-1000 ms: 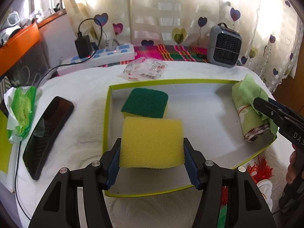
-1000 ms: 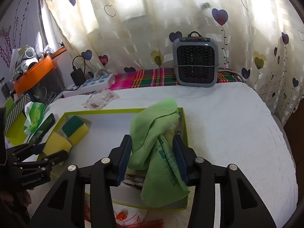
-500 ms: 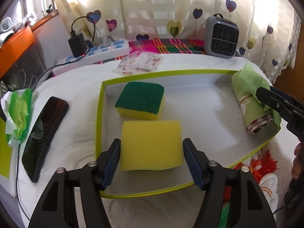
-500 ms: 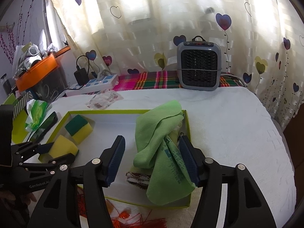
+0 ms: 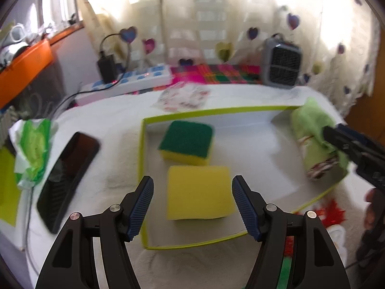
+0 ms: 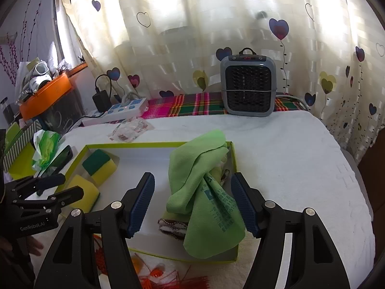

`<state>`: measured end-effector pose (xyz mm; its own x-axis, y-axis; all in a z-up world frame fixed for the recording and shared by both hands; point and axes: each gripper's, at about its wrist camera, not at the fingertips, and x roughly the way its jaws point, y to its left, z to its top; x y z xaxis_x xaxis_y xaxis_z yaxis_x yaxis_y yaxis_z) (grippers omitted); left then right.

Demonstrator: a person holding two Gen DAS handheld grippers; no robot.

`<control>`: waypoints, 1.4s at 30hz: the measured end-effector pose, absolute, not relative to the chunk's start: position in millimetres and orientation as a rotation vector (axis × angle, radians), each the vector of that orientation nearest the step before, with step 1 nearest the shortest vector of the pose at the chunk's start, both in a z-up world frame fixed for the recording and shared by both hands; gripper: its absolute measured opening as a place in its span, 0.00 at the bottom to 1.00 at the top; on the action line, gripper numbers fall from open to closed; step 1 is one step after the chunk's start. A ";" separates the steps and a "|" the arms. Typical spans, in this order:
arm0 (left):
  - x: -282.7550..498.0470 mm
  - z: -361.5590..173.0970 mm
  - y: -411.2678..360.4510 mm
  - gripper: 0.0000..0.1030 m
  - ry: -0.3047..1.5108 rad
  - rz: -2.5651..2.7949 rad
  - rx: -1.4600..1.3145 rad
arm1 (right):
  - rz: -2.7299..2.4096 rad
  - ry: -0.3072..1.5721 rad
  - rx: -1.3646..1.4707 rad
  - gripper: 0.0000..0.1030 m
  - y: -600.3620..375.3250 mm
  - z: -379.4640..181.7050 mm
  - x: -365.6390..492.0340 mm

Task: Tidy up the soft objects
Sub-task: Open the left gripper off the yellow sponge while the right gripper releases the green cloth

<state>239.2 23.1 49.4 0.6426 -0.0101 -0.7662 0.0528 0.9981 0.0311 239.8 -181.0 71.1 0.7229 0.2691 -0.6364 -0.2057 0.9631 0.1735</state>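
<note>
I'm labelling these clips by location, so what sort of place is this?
Most likely a room in a home, perhaps a bedroom. Heart-print curtains hang behind a surface covered in white towelling, with a small grey heater and a power strip with a charger plugged in.

The black body of the left gripper, seen at the left edge of the right wrist view, carries white lettering that reads "GenRobot.AI". The green cloth lying in the tray has a dark teal print on its lower flap — a square logo mark and several lines of small characters, too small and creased to read. Nothing legible shows in the left wrist view — it is blurred.
</note>
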 end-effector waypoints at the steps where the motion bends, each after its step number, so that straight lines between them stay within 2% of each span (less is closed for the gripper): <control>1: 240.7 47.0 24.6 0.66 0.882 -0.026 0.050 | 0.264 0.717 0.093 0.65 -180.8 71.4 239.4; 11: 236.3 55.1 29.6 0.66 0.846 -0.003 0.028 | 0.270 0.715 0.088 0.65 -179.5 72.6 237.5; 22: 246.8 44.4 34.3 0.66 0.900 0.020 0.042 | 0.266 0.719 0.089 0.65 -179.9 73.6 236.7; 42: 171.3 66.9 50.0 0.66 0.803 -0.067 -0.062 | 0.248 0.683 0.094 0.65 -185.8 83.9 194.2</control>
<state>171.3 50.0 66.9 0.6927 -0.0837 -0.7163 0.0362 0.9960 -0.0814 194.2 -185.8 83.9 0.7474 0.2567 -0.6128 -0.1954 0.9665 0.1665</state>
